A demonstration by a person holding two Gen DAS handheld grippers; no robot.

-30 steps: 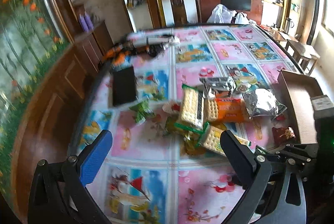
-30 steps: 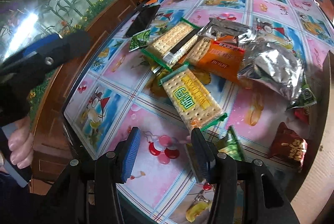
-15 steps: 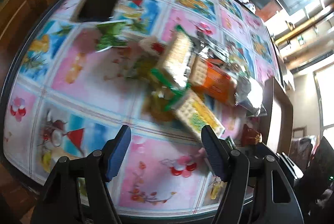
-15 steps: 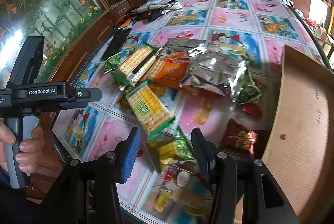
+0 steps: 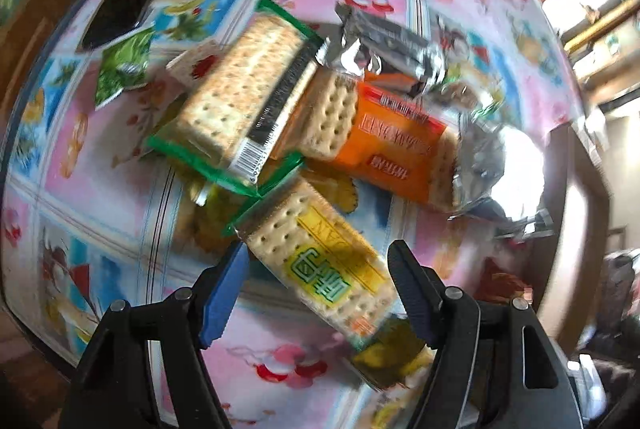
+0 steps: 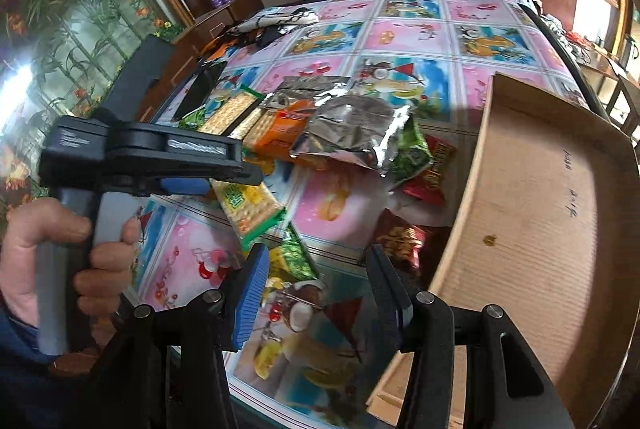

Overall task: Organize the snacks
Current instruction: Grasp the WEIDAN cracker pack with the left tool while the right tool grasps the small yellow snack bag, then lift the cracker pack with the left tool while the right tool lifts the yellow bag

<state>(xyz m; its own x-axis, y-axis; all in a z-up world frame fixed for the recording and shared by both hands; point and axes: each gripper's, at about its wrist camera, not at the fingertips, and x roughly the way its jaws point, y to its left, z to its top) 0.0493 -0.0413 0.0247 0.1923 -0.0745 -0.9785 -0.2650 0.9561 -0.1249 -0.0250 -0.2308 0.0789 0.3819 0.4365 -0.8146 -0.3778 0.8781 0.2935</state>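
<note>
The left gripper [image 5: 318,279] hung spread over the desk [image 5: 280,361], its fingers [image 5: 224,293] straddling a yellow-green cracker pack [image 5: 320,261] at the near edge of the snack pile without clamping it. The right gripper [image 6: 316,293] was also spread and empty, above a small green packet [image 6: 294,257], beside the cardboard box [image 6: 532,213].

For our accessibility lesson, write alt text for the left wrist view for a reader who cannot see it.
An open left claw frames a yellow-labelled cracker pack lying on a pink-and-blue patterned tablecloth. Behind it lie a green-edged cracker pack, an orange cracker pack and crumpled silver bags.
</note>
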